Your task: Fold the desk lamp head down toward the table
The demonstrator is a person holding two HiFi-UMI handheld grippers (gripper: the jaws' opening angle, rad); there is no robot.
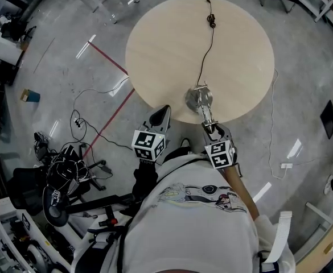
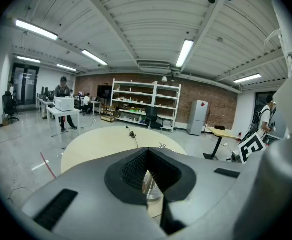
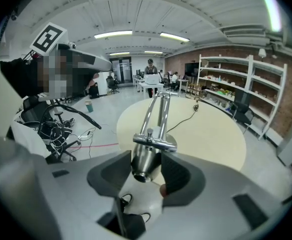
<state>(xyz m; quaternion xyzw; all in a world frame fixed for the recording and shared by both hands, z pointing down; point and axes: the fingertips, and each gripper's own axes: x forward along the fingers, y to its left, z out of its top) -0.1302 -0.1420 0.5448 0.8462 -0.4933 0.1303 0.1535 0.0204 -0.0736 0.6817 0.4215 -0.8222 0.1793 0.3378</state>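
At the near edge of the round counter (image 1: 172, 38) stands the lamp (image 1: 199, 99), its chrome base just inside the rim and its cord (image 1: 203, 61) trailing toward the far side. Its two-rod arm (image 3: 155, 111) runs along the near-far line, rising from the base back toward the person. The head (image 3: 142, 166) is therefore the near, high end and the counter lies beyond and below it. The right gripper (image 3: 146, 159) has its fingers closed on that head, one pad against each flank of the short polished cone, whose open mouth points toward the camera, with a crossbar hinge just above the pads. The left gripper (image 1: 162, 114) hovers just left of the base, near it but apart. Its fingers (image 2: 131, 171) are drawn together with nothing between them, and only a sliver of chrome shows through the notch. The right gripper is thus the one placed to do the folding, which I judge means swinging the head away and downward about the hinge. The base sits so close to the rim that it may tip or slide unless the left gripper steadies it. The chrome looks smooth and slippery, so the grip could slip.
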